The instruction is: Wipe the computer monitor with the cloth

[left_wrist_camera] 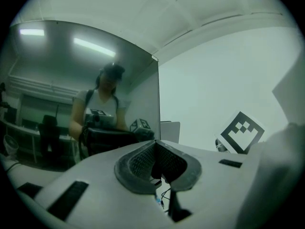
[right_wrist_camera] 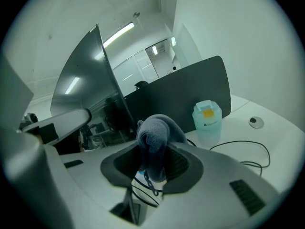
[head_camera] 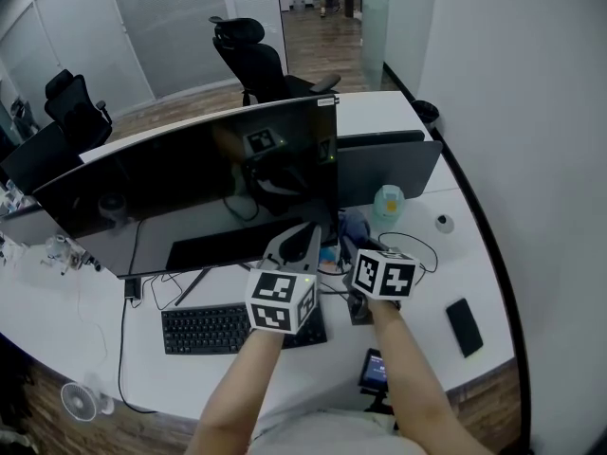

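The wide curved monitor (head_camera: pixel 190 183) stands dark across the desk, and its right edge (right_wrist_camera: pixel 102 66) shows in the right gripper view. My right gripper (head_camera: pixel 353 233) is shut on a grey-blue cloth (right_wrist_camera: pixel 156 135), which bulges out from between the jaws just right of the monitor's lower right corner. The cloth (head_camera: pixel 355 222) is held low, near the desk. My left gripper (left_wrist_camera: pixel 155 147) is shut with nothing between its jaws. It points at the screen (left_wrist_camera: pixel 90 99) near that same corner, close beside the right gripper. The left gripper (head_camera: pixel 308 233) is above the keyboard's right end.
A black keyboard (head_camera: pixel 213 328) lies in front of the monitor. A pale wipes canister (head_camera: pixel 389 200) stands before a dark panel (head_camera: pixel 389 164). Cables (head_camera: pixel 422 252), a phone (head_camera: pixel 464 325) and a small round object (head_camera: pixel 443 223) lie on the right. Office chairs (head_camera: pixel 256 60) stand behind.
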Tool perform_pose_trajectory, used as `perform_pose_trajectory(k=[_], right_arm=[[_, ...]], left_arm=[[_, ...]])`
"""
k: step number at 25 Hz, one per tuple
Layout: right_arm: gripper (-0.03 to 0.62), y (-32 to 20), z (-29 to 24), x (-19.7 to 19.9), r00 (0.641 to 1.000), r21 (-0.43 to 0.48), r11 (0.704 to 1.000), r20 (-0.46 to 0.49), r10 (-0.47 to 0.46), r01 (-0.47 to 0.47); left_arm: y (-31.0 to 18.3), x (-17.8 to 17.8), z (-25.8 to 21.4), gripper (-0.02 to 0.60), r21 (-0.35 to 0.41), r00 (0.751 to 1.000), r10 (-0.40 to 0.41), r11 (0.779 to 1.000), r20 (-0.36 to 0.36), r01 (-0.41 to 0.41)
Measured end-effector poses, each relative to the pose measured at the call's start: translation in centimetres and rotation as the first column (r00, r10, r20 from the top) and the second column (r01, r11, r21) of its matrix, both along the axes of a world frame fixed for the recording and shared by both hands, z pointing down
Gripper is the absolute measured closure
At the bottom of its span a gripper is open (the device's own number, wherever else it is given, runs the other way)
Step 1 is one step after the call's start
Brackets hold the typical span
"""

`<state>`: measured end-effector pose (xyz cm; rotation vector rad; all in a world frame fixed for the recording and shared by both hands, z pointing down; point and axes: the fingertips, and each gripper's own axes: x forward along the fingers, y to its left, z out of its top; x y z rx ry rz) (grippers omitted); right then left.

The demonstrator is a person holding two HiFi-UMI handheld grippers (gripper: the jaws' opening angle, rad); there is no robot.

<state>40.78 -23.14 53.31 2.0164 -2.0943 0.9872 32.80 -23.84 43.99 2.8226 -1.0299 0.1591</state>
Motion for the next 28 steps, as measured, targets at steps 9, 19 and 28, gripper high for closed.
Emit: perform_pose_trajectory(k=[9,19,28], right_arm=[[0.475,1.0,2.4,-0.3,1.000,-0.052,0.999,0.026,0.011,-0.009],[0.474,1.8,4.2,-0.9,0.997,-0.079,0.996,0.067,0.033,-0.028],[0.474,3.0,5.9,-1.6,0.996,-0.118,0.993,0.078,0.035,-0.026]], left_arm=[[0.0,-0.5,1.7,0.574,-0.043,1.000,-0.010,0.999,0.007,0.010],[0.5,-0.6,3.1,0.574,-0.067,1.000,-0.003,0.998,0.023,0.005],[1.1,-0.8,3.5,0.574,-0.082,1.000,-0.002,0.997,0.017,0.003]])
